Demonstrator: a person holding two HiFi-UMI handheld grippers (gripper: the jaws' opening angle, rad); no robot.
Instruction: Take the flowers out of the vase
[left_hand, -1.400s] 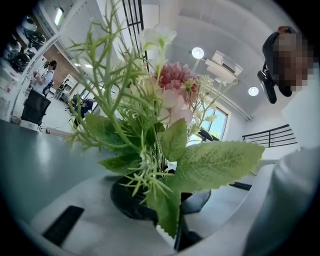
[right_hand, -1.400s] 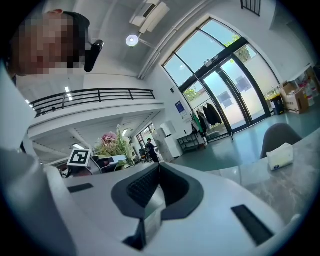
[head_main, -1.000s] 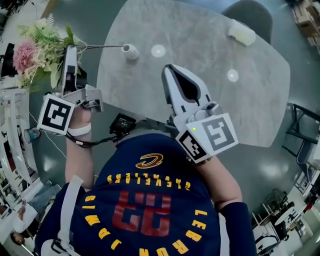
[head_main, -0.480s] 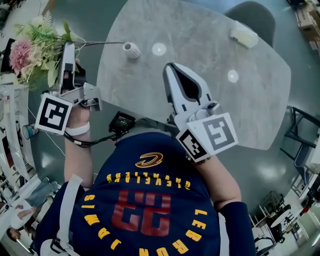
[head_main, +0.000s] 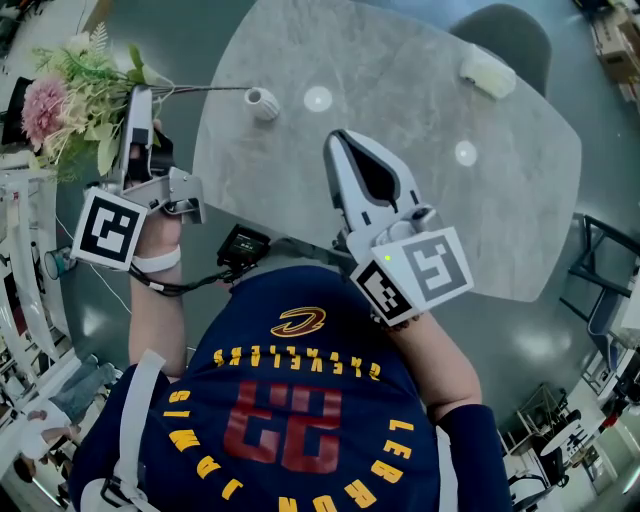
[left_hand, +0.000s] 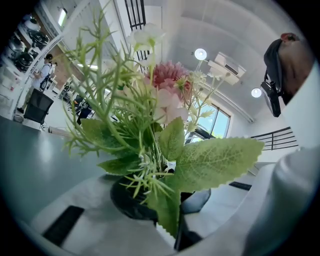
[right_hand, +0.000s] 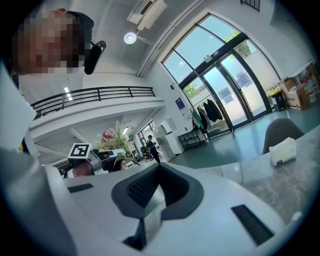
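Grey marble table (head_main: 400, 80), dark chair (head_main: 500, 30), glossy floor (head_main: 600, 170), tall glazed doors (right_hand: 230, 80)

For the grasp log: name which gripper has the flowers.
The left gripper: it is shut on the stems of the flowers, out past the left edge of the table. The right gripper is shut on nothing.

you're seeing pink and green against grey stone.
your flowers (head_main: 48, 105) are showing pink and cream blooms among green leaves; the vase (head_main: 261, 102) is reading white, the table (head_main: 420, 220) is showing pale grey marbling. your left gripper (head_main: 140, 95) and right gripper (head_main: 336, 140) are wearing white shells, black pads and black-and-white square markers. you're wearing a navy jersey (head_main: 300, 370) with yellow lettering and red numerals.
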